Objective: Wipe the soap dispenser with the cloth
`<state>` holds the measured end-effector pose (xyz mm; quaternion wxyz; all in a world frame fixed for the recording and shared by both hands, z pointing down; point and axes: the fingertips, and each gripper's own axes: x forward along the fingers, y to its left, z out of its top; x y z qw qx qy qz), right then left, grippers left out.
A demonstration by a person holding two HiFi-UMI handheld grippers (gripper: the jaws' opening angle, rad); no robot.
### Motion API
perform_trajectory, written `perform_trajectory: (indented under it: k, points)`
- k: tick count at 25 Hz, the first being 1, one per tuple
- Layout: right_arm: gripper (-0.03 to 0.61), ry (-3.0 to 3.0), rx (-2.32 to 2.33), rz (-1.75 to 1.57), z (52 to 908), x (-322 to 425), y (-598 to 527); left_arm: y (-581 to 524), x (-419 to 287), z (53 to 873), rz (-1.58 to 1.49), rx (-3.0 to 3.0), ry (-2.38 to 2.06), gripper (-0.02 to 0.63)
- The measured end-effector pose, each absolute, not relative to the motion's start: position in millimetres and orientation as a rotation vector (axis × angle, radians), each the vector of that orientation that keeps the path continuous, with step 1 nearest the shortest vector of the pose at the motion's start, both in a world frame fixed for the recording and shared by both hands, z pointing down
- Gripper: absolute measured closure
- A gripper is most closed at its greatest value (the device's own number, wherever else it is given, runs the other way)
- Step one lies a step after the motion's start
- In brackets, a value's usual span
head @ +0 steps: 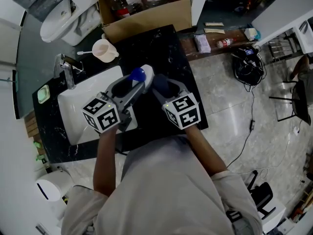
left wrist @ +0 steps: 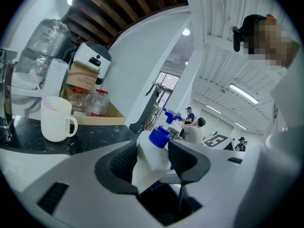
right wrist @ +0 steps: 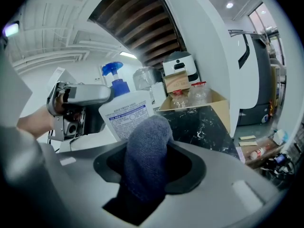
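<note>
Soap dispenser (head: pixel 142 74): white, blue pump, over the black counter (head: pixel 164 45) by the sink (head: pixel 88 99) edge. Left gripper (left wrist: pixel 151 161) clamped on its body. Right gripper (right wrist: pixel 149 163) clamped on a blue-grey cloth (right wrist: pixel 147 146), just at the dispenser's 3 o'clock. Mug (head: pixel 104 50) at 11 o'clock.

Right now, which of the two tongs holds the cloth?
The right tongs pinch the blue-grey cloth; the left tongs hold the white soap dispenser.

The black bench (head: pixel 168 58) has a white sink (head: pixel 73 106) set in it. A pale cup (head: pixel 104 50) and a brown box (head: pixel 146 21) sit on its far end.
</note>
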<state>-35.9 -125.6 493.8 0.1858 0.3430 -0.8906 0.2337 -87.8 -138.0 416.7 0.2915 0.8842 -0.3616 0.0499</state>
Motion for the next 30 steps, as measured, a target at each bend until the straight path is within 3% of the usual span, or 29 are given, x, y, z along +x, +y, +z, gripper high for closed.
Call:
perform_trajectory:
  k: [30]
  points:
    - [0.402, -2.672, 0.973, 0.512, 412, -35, -125, -137, -88, 416, 0.126, 2.36, -0.967, 0.403]
